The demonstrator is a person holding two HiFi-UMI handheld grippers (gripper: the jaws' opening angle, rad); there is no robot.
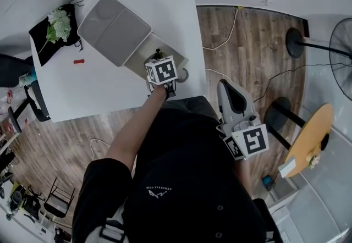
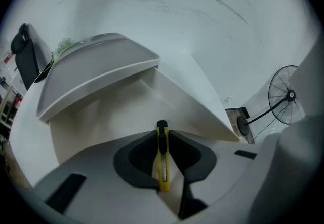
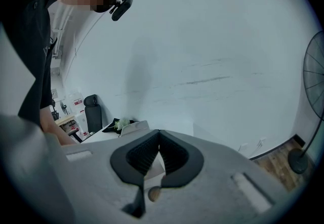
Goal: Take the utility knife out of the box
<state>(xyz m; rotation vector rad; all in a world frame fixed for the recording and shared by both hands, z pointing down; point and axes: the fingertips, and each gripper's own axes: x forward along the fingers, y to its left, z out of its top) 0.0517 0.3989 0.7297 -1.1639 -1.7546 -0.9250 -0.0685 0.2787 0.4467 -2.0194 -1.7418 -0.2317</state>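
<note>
Pinching the yellow utility knife point(image 2: 162, 157) edge-on, the left gripper point(image 2: 162, 132) has both dark pads pressed on its sides, half closed. Knife's near end is cut off by the gripper body. It sits inside the open box point(image 2: 101, 111), below the tilted lid point(image 2: 96, 66); contact with the box floor unclear. Right gripper point(image 3: 158, 139) is empty, jaws meeting at the tips, off the table point(image 1: 110, 88).
</note>
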